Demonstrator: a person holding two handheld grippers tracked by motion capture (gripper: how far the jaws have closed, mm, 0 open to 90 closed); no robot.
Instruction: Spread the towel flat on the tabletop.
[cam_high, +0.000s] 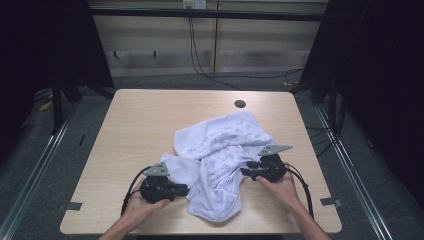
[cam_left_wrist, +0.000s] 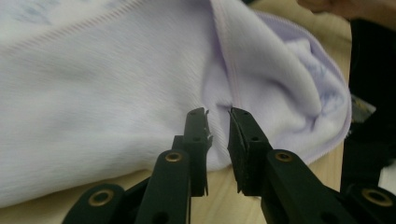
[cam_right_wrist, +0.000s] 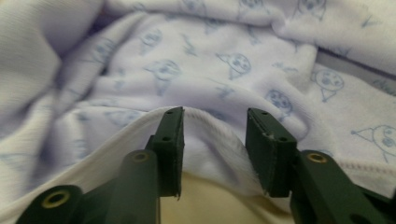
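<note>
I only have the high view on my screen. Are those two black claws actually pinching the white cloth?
Observer: Not the left gripper. Its jaws stand slightly apart with the cloth's seam just beyond their tips.
Operator: And the other one?
Observer: The right gripper is open too, with the cloth's hem sagging between its jaws, unpinched.
Operator: Is the cloth plain white?
Observer: No, the right gripper view shows small blue cartoon faces printed on it.
</note>
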